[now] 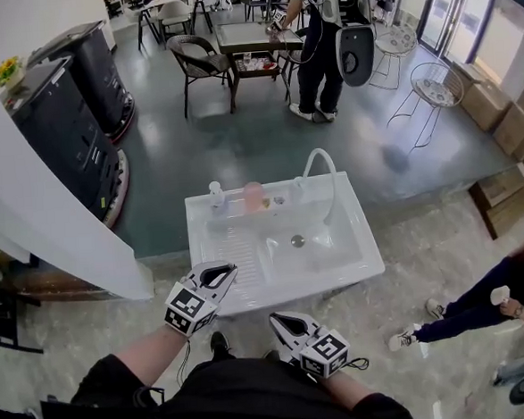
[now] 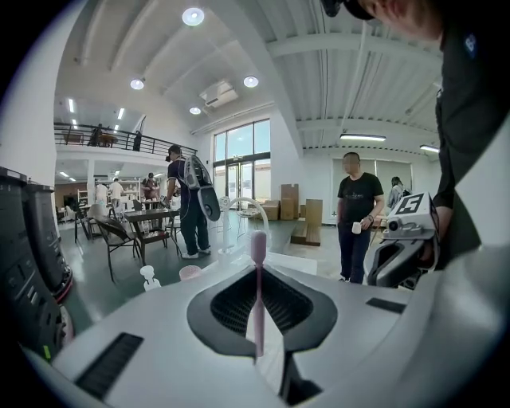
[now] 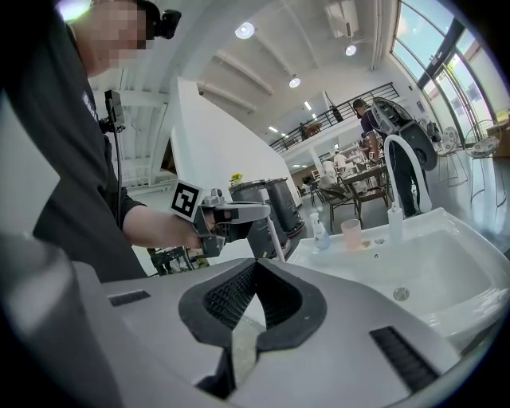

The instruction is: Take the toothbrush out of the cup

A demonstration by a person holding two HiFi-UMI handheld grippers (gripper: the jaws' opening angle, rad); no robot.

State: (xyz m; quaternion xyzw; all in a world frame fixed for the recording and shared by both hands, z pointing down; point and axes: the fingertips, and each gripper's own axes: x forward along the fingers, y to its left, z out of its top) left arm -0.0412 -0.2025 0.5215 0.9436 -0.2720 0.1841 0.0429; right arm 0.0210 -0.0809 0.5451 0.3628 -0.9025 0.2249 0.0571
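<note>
A pink toothbrush (image 2: 257, 307) stands upright between the jaws of my left gripper (image 2: 258, 271), which is shut on its handle; the head (image 2: 258, 245) sticks up above the pads. In the head view the left gripper (image 1: 216, 274) hovers over the front left edge of the white sink (image 1: 249, 286). The pink cup (image 1: 253, 196) stands at the back of the sink, well apart from the gripper. My right gripper (image 1: 284, 322) is below the sink's front edge, shut and holding nothing. From the right gripper view, the left gripper (image 3: 231, 217) holds the toothbrush (image 3: 273, 237).
A white pump bottle (image 1: 214, 196) stands left of the cup, and a curved white faucet (image 1: 320, 169) rises at the back right. The basin drain (image 1: 297, 240) lies in the middle. A person (image 1: 470, 310) stands at the right, another by chairs and a table (image 1: 246, 40) beyond.
</note>
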